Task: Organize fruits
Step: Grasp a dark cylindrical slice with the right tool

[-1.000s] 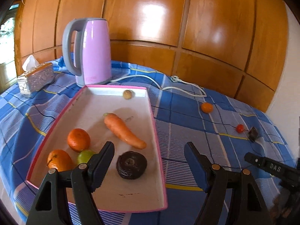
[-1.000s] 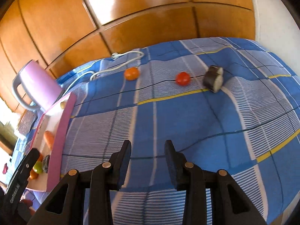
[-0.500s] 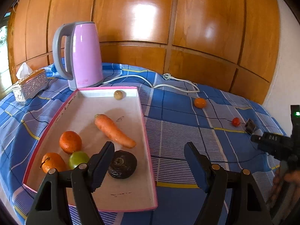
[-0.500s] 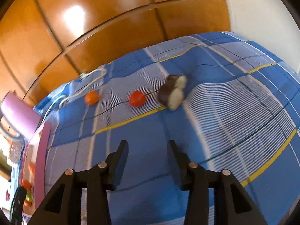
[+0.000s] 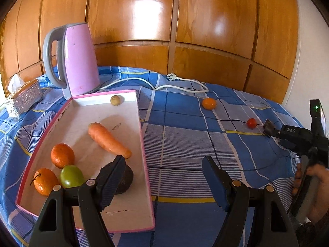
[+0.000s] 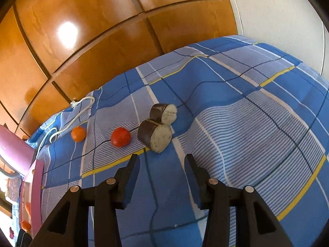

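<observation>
Purple-skinned and pale at the cut face, two stubby eggplant chunks (image 6: 158,131) sit touching each other on the blue checked tablecloth (image 6: 257,123), and that is where the right gripper (image 6: 162,177) is aimed. Its jaws have just been opening, they stand moderately apart with nothing between them, and the nearer chunk lies just beyond the tips at twelve o'clock, so this reads as a line-up for a pick. At ten o'clock from the tips rests a small red tomato (image 6: 120,136), and further out the same way a little orange fruit (image 6: 78,133), both loose on the cloth and apparently yet to be collected.

Over on the left, the left gripper (image 5: 163,177) hangs wide open and empty above the near end of the pink-rimmed tray (image 5: 144,142), probably just waiting its turn. The tray already holds a carrot (image 5: 109,140), two mandarins (image 5: 62,155), a green fruit (image 5: 71,176), a dark round piece (image 5: 126,180) partly behind the left finger, and a small yellowish ball at its far wall. The chunks look firm, flat-ended and easy to pinch across the skin.
</observation>
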`<state>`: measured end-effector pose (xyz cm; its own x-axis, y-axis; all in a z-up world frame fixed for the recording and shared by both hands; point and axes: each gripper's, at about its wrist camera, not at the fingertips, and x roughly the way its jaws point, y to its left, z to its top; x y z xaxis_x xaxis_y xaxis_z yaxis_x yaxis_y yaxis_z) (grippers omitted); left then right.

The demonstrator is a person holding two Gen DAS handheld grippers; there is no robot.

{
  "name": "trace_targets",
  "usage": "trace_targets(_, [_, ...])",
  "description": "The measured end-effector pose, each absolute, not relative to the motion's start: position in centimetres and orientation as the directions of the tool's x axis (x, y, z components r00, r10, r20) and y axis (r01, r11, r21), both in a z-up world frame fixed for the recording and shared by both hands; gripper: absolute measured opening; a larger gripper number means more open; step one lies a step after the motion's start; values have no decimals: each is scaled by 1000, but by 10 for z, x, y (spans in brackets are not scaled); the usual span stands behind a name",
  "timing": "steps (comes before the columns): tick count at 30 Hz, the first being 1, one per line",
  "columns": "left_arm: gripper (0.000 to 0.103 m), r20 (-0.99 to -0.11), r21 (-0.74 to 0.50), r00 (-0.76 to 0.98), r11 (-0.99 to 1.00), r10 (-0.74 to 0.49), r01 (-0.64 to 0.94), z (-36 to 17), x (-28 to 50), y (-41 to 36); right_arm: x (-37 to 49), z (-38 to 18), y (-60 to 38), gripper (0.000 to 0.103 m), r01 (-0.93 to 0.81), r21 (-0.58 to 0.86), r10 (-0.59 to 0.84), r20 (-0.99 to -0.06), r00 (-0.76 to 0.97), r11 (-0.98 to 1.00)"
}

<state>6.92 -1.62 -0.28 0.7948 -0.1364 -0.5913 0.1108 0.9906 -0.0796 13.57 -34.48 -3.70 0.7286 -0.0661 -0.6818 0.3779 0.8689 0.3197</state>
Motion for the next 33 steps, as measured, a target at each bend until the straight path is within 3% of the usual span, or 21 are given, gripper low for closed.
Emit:
trace_targets(23, [77, -639, -133, 747, 983, -185, 130, -13, 81, -22, 186, -40, -343, 52, 353, 223, -88, -724, 684, 908])
trace_targets(24, [77, -639, -132, 747, 983, -184, 129, -13, 81, -22, 185, -40, -342, 50, 347, 226, -82, -723, 686, 910])
trace_targets(25, [77, -639, -132, 747, 983, -184, 129, -14, 81, -22, 184, -40, -342, 38, 340, 231, -74, -723, 687, 912])
trace_targets(26, [77, -639, -132, 747, 983, -185, 130, -14, 81, -22, 183, -41, -341, 35, 334, 237, -62, -726, 685, 912])
trace_targets(33, [77, -639, -134, 748, 984, -179, 121, -14, 82, -21, 182, -43, -330, 35, 277, 235, -21, -726, 687, 932])
